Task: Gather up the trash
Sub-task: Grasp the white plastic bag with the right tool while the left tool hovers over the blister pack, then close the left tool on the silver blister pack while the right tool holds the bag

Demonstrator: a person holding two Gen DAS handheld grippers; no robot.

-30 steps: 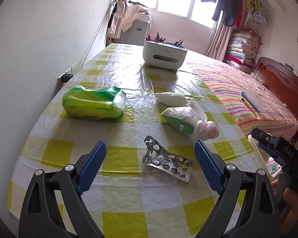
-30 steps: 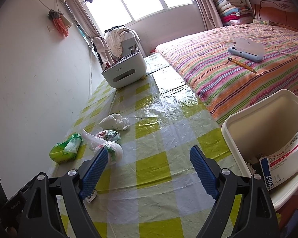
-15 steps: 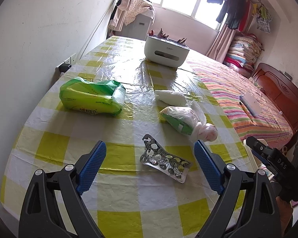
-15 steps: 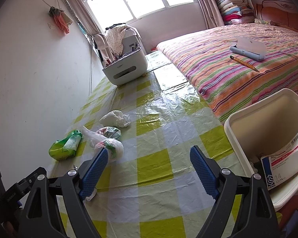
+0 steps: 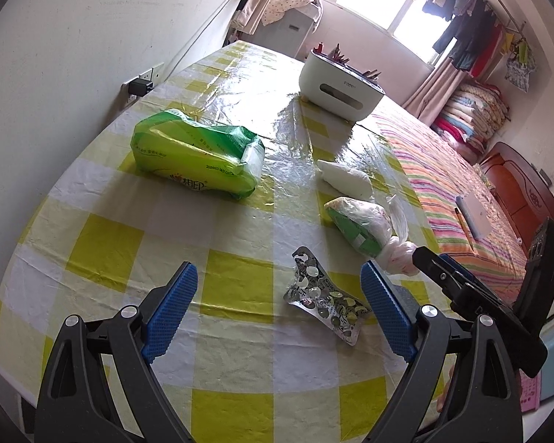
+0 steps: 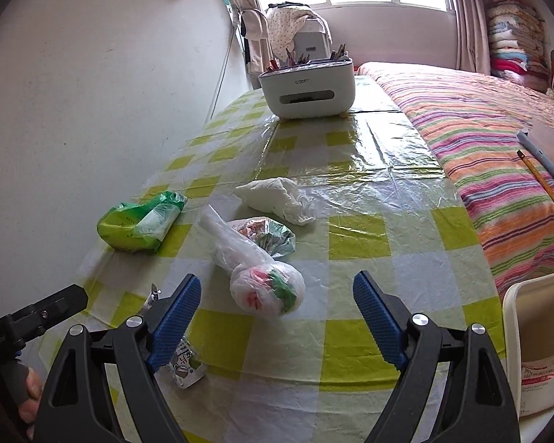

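On the yellow-checked table lie a silver used pill blister pack (image 5: 323, 297), a knotted clear plastic bag of rubbish (image 5: 365, 227), a crumpled white tissue (image 5: 345, 179) and a green tissue pack (image 5: 199, 153). My left gripper (image 5: 277, 308) is open and empty, with the blister pack between its fingers, close to the right one. My right gripper (image 6: 275, 313) is open and empty, just in front of the knotted bag (image 6: 266, 286). The tissue (image 6: 277, 199) and the green pack (image 6: 142, 225) lie beyond it. The blister pack (image 6: 186, 363) is partly hidden behind its left finger.
A white organiser box with pencils (image 5: 341, 86) stands at the table's far end (image 6: 308, 85). A cream bin (image 6: 539, 339) holding a paper packet sits off the table's right edge. A striped bed (image 6: 498, 140) runs along the right. A wall is on the left.
My left gripper has moved left and tilted; the blister pack now sits nearer its right finger. My right gripper has swung left to face the knotted bag; the bin has slid to the right edge.
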